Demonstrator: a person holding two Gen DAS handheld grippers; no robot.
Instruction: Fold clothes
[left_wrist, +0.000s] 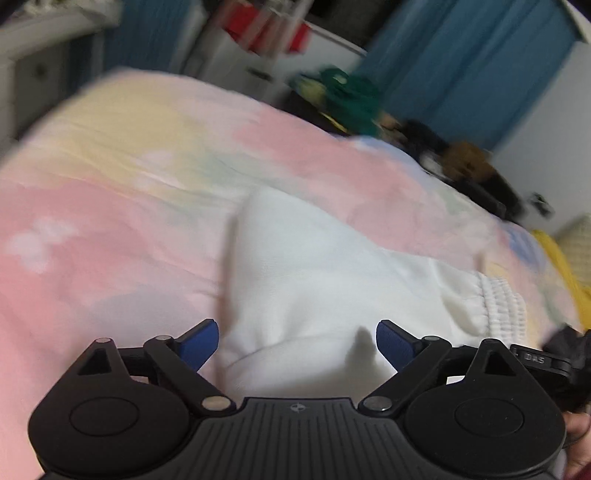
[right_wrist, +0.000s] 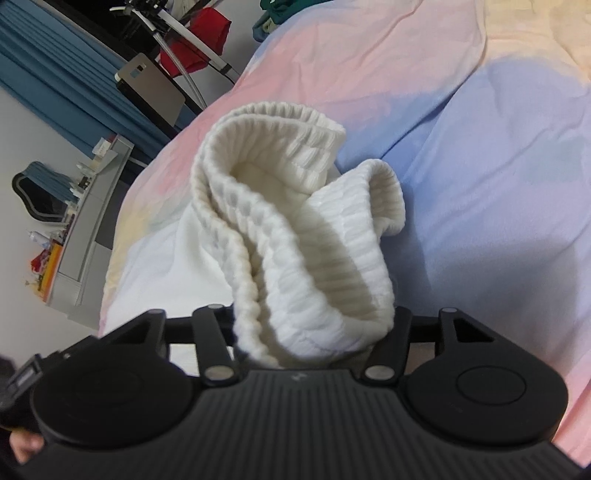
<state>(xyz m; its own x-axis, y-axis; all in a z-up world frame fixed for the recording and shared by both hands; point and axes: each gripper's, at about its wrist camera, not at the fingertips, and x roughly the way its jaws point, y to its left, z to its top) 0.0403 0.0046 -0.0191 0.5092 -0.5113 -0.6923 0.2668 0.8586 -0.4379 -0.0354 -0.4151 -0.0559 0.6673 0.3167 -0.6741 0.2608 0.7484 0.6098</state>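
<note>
A white garment (left_wrist: 314, 280) with a ribbed elastic waistband (left_wrist: 498, 306) lies on a pastel pink, yellow and blue bedsheet (left_wrist: 110, 221). My left gripper (left_wrist: 297, 343) is open, its blue pads on either side of a fold of the white cloth, just above it. In the right wrist view my right gripper (right_wrist: 314, 343) is shut on the ribbed waistband (right_wrist: 295, 229), which bunches up and hides the fingertips. The waistband is lifted off the sheet (right_wrist: 498, 184).
A pile of green and dark clothes (left_wrist: 351, 99) lies at the far edge of the bed. Blue curtains (left_wrist: 461, 66) hang behind. A grey desk (right_wrist: 88, 229) and a drying rack with red cloth (right_wrist: 199, 40) stand beside the bed.
</note>
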